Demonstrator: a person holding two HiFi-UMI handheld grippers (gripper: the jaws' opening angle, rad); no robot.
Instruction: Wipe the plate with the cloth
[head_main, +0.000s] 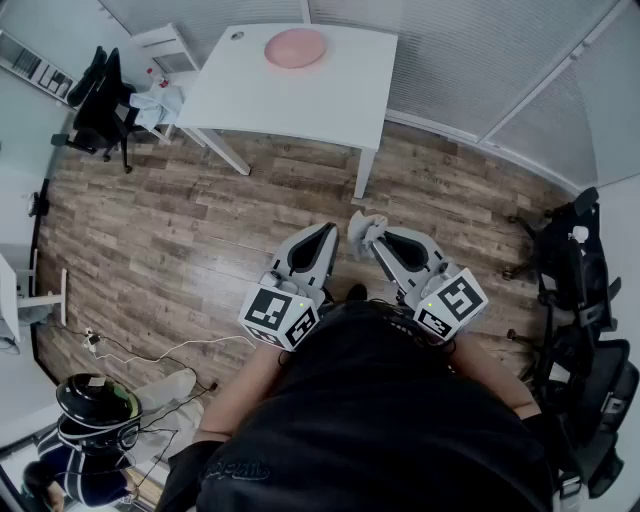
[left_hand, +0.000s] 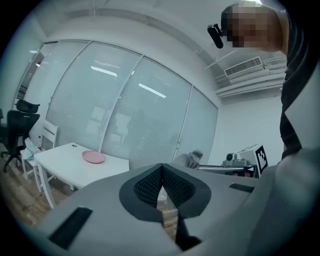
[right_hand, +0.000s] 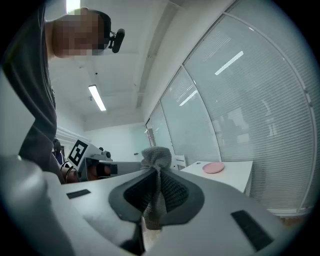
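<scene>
A pink plate (head_main: 295, 47) lies on the white table (head_main: 250, 95) far ahead of me, small in the left gripper view (left_hand: 93, 157) and the right gripper view (right_hand: 213, 168). My right gripper (head_main: 377, 236) is shut on a grey cloth (head_main: 364, 229), which bunches above the jaws and hangs between them (right_hand: 156, 176). My left gripper (head_main: 329, 234) is shut with nothing in it (left_hand: 161, 170). Both are held level close to my body, well short of the table. The cloth (left_hand: 192, 159) also shows to the right in the left gripper view.
Wooden floor (head_main: 200, 230) lies between me and the table. An office chair (head_main: 100, 105) stands at the table's left, more dark chairs (head_main: 575, 270) at the right. Cables (head_main: 150, 355) and a helmet (head_main: 95, 400) lie at lower left. Glass walls with blinds (head_main: 480, 50) run behind the table.
</scene>
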